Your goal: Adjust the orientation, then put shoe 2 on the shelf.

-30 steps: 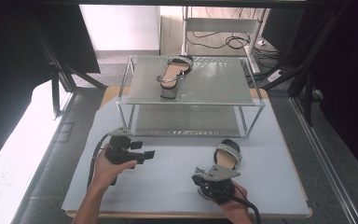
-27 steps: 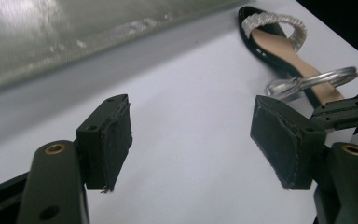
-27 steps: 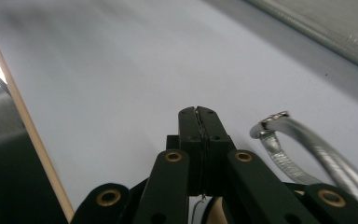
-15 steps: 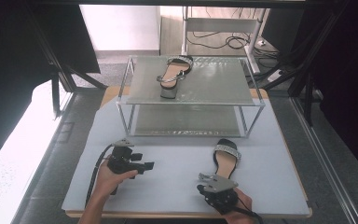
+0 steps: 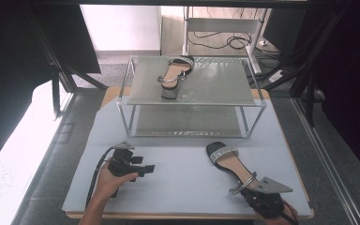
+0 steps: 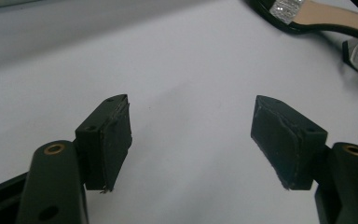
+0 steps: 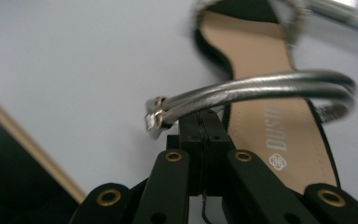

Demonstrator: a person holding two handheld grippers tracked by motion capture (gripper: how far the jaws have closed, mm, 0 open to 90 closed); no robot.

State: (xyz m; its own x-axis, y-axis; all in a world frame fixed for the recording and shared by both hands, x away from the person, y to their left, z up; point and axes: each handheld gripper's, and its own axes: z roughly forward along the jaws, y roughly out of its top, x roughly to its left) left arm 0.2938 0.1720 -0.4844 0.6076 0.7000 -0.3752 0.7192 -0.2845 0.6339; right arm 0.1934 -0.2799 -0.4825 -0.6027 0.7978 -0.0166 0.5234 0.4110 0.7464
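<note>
Since the earlier frames the right gripper (image 5: 258, 190) has drawn back toward the near right corner of the table (image 5: 178, 197), and the sandal (image 5: 230, 165) in front of it has come with it, lying now farther from the rack and angled with its toe toward the far left; the left gripper (image 5: 146, 168) has also slid a little nearer the front edge. In the right gripper view the two black jaws are pressed together, and the sandal's silver ankle strap (image 7: 261, 95) arches just over their tips with its buckle end at the left — whether the jaws pinch the strap or merely sit under it cannot be told. Beyond the strap lie the tan insole (image 7: 265, 116), printed with a logo, and the glittery toe band, which is blurred. The left gripper rests on the white surface near the front left, held by the person's left hand (image 5: 108, 180), its jaws spread wide apart over bare tabletop; in the left gripper view the sandal (image 6: 317, 16) shows at the far right edge, well apart from those jaws. A second sandal (image 5: 173, 75) sits on the top shelf of the glass-and-metal rack (image 5: 243, 101) at the far side of the table — heel toward the near edge.
</note>
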